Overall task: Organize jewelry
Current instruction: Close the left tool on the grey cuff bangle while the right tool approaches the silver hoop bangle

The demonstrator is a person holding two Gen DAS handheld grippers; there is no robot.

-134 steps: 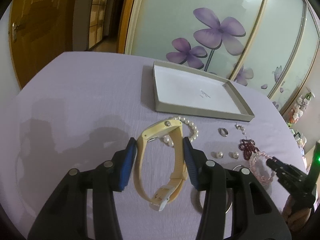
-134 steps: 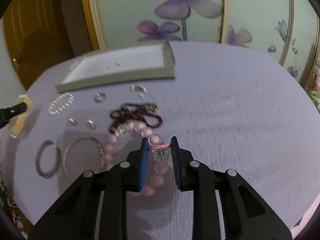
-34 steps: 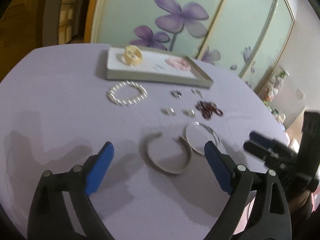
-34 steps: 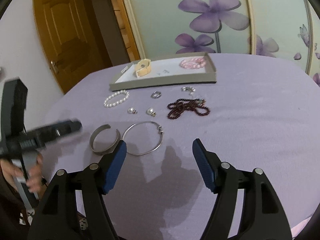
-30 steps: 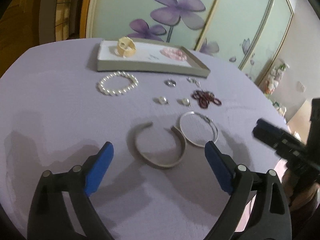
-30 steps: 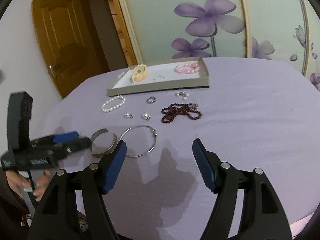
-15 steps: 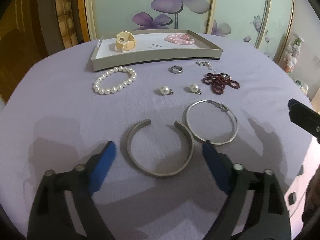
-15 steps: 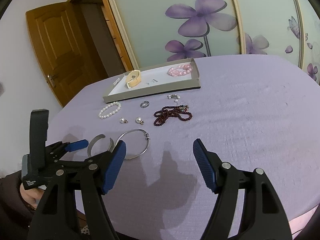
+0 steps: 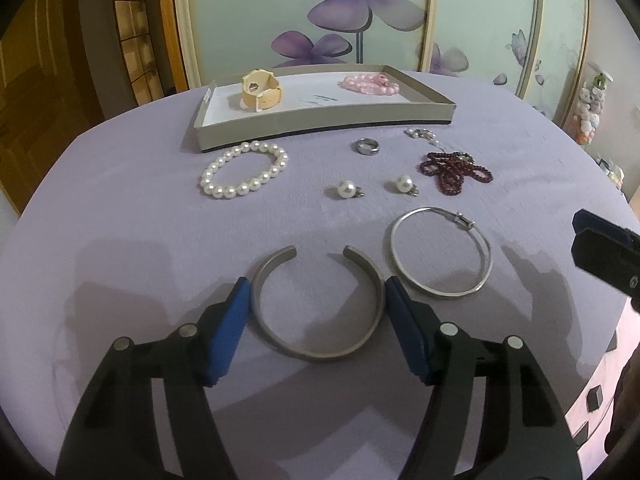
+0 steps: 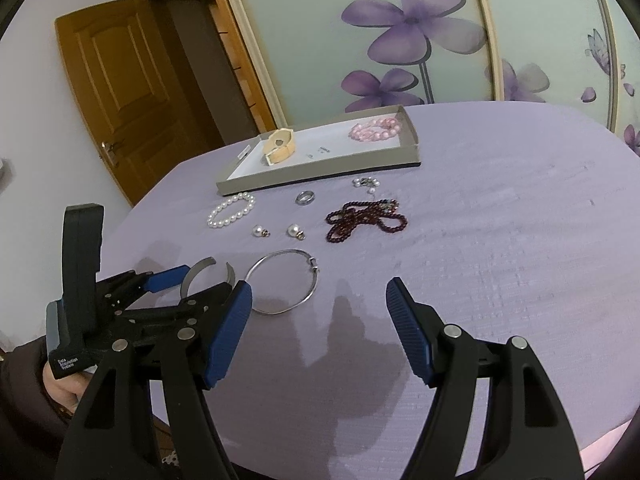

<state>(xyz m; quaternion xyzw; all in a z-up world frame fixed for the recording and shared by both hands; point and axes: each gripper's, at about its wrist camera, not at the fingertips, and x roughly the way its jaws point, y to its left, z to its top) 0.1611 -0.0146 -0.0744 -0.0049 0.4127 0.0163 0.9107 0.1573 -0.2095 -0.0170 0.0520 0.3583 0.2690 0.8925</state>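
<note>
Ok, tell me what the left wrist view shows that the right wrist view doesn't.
Only the left wrist view: the whole open silver cuff bangle between the closing left tongs, pads not yet pressing it. Only the right wrist view: the brown wooden door and the hand holding the left tool. Both: the grey cardboard tray and the white pearl bracelet.

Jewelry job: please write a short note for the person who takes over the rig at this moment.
Left gripper: jaws closing around the open cuff bangle on the table, pads at its sides, grip not sure yet.
Right gripper: open, empty, above the cloth.
Done: cream watch and pink bead bracelet lie in the tray.
Left on the purple cloth: cuff bangle, thin hoop bangle, pearl bracelet, ring, two pearl earrings, dark red bead strand, small silver piece.
</note>
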